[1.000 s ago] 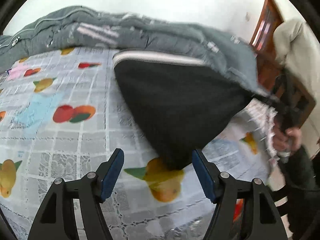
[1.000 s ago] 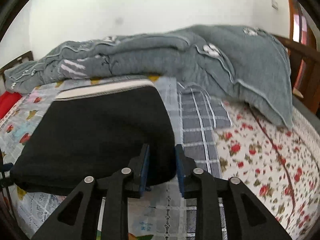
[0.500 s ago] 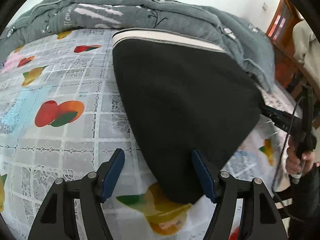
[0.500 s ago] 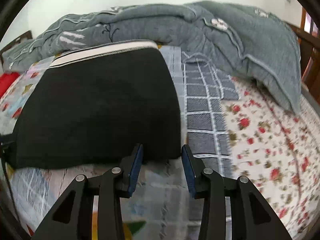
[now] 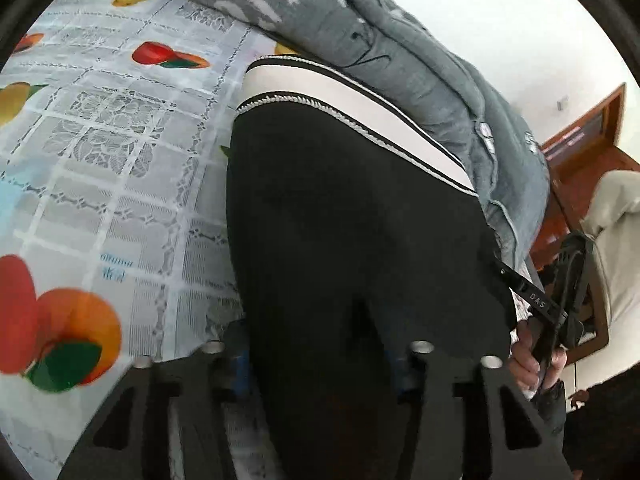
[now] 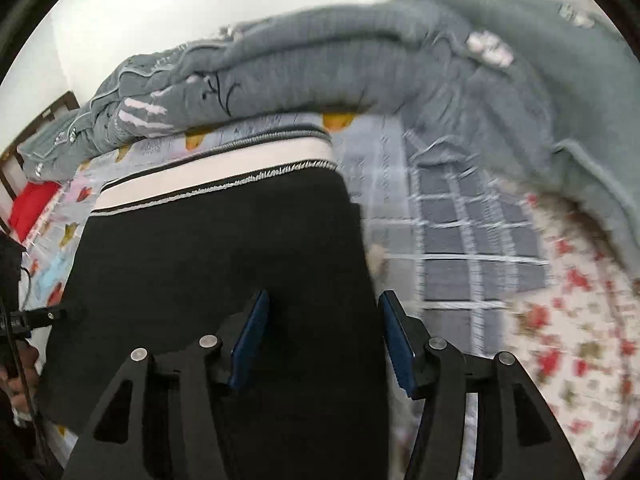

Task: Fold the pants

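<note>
The black pants (image 5: 344, 216) with a white waistband (image 5: 352, 108) lie folded on the bed. They also show in the right wrist view (image 6: 208, 264), waistband (image 6: 216, 172) at the far side. My left gripper (image 5: 318, 356) is open, its fingers straddling the near left corner of the pants, the cloth lying over and between them. My right gripper (image 6: 324, 332) is open, its blue pads (image 6: 252, 332) straddling the near right edge of the pants. The right gripper shows in the left wrist view (image 5: 536, 304) at the pants' right edge.
A grey quilt (image 6: 360, 60) is piled along the far side of the bed. A fruit-print lace cloth (image 5: 100, 160) covers the bed on the left; a grey checked cloth (image 6: 472, 240) and a red-flowered sheet (image 6: 568, 320) lie on the right. Wooden furniture (image 5: 580, 140) stands at far right.
Both grippers have moved forward onto the pants' near edge. The right gripper has opened from shut to wide. The left stays open, with cloth now between its fingers.
</note>
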`<act>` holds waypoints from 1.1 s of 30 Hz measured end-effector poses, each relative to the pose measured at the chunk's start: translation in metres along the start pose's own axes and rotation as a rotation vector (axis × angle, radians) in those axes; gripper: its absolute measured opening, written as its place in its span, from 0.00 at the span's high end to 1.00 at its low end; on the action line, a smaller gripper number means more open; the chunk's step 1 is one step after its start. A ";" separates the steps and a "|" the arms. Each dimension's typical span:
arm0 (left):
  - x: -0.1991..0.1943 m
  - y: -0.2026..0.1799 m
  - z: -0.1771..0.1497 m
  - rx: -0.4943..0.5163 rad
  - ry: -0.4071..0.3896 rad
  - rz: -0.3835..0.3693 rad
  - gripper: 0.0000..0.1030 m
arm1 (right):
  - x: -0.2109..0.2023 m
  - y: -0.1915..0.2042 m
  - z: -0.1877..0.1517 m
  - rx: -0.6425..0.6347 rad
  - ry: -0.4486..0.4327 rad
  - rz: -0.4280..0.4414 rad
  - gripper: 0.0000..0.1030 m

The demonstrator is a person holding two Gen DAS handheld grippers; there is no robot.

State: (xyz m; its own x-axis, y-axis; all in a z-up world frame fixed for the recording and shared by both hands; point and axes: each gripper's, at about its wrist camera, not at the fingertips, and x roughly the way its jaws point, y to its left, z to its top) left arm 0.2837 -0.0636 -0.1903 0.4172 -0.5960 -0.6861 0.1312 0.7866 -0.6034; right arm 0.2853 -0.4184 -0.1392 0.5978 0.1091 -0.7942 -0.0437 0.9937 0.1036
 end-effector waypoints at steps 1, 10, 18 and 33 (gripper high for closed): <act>0.000 0.000 0.004 -0.005 -0.001 -0.007 0.83 | 0.003 0.000 0.001 0.020 0.008 0.006 0.46; -0.082 0.039 0.044 0.068 -0.035 -0.006 0.89 | -0.036 0.073 -0.010 -0.016 -0.057 0.063 0.86; -0.140 0.110 0.048 0.177 -0.021 0.259 0.71 | -0.017 0.185 -0.044 -0.044 -0.125 0.212 0.86; -0.171 0.100 -0.071 0.298 -0.136 0.367 0.50 | -0.046 0.217 -0.107 -0.143 -0.141 -0.076 0.73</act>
State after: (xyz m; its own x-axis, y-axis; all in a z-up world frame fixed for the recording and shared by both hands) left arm 0.1618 0.1055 -0.1618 0.5949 -0.2598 -0.7607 0.1971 0.9646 -0.1753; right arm 0.1622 -0.2049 -0.1444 0.7096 0.0387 -0.7036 -0.1012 0.9937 -0.0475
